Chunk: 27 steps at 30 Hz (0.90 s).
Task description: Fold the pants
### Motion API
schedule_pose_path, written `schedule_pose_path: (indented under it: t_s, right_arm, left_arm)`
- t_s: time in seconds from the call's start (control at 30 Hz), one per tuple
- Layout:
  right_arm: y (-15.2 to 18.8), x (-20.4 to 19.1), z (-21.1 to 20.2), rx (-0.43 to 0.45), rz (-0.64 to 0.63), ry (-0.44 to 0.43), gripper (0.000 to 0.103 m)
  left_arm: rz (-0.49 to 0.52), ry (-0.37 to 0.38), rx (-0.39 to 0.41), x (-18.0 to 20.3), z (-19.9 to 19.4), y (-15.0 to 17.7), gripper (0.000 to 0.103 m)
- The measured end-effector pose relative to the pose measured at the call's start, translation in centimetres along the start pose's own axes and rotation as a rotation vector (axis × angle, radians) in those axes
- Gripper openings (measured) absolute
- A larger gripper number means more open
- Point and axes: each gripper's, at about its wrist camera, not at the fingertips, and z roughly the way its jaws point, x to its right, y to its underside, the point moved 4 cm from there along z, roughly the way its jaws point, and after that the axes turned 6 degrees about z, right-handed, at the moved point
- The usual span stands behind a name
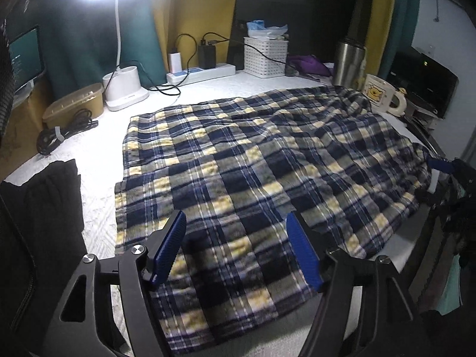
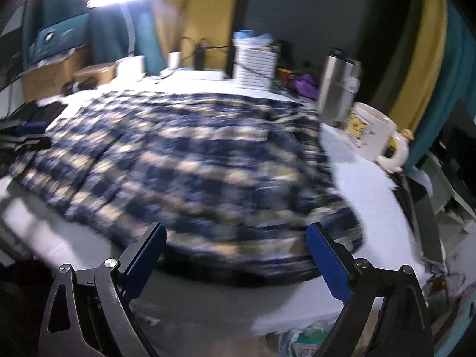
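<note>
The blue, white and yellow plaid pants lie spread flat on the white table top, folded into a broad rectangle. My left gripper hovers over the pants' near edge, its blue pads wide apart with nothing pinched between them. In the blurred right wrist view the same pants fill the middle. My right gripper stands open above their near right edge, with cloth below it and nothing gripped. A blue pad of the right gripper shows at the pants' right end.
Along the back stand a lit desk lamp, a power strip, a white basket, a steel tumbler and a cream mug. A brown tub and a black cable lie back left. Dark cloth lies at the left.
</note>
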Motion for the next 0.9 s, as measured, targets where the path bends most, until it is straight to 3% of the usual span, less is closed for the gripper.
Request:
schedule_pose_path:
  t_s: [0.13,0.27,0.43,0.5,0.53,0.63,0.7,0.9]
  right_arm:
    - [0.8,-3.3,0.0,-0.005,-0.072,-0.030,0.096]
    - [1.3,-5.8,0.7,0.002,-0.162,0.009,0.096]
    - [0.4,-6.8,0.9,0.026,-0.205,0.019,0.095]
    - [-0.5,-6.7,1.0,0.023,-0.190,-0.020,0.078]
    - [-0.9,-6.5,1.2,0.013,-0.173,-0.041,0.065]
    - [-2.3,-6.1,1.9,0.002,-0.147,-0.081,0.044]
    - [-3.2,-5.8,2.5,0.002,-0.134,-0.072,0.043]
    - [-6.0,-5.0,3.4,-0.010,-0.052,-0.118,0.043]
  left_arm:
    - [0.028,0.013,0.023,0.2,-0.5,0.5,0.071]
    - [0.035,0.025,0.039,-0.2,-0.9,1.3,0.078]
    - [0.016,0.032,0.045,-1.3,-1.4,2.5,0.079]
    - [0.008,0.040,0.050,-1.7,-1.7,3.1,0.079]
    - [0.005,0.046,0.053,-1.9,-1.8,3.3,0.079]
    - [0.000,0.078,0.069,-1.9,-2.2,3.6,0.084]
    - [0.005,0.097,0.088,-1.5,-2.5,3.6,0.090]
    - [0.068,0.130,0.105,0.4,-2.5,3.5,0.091]
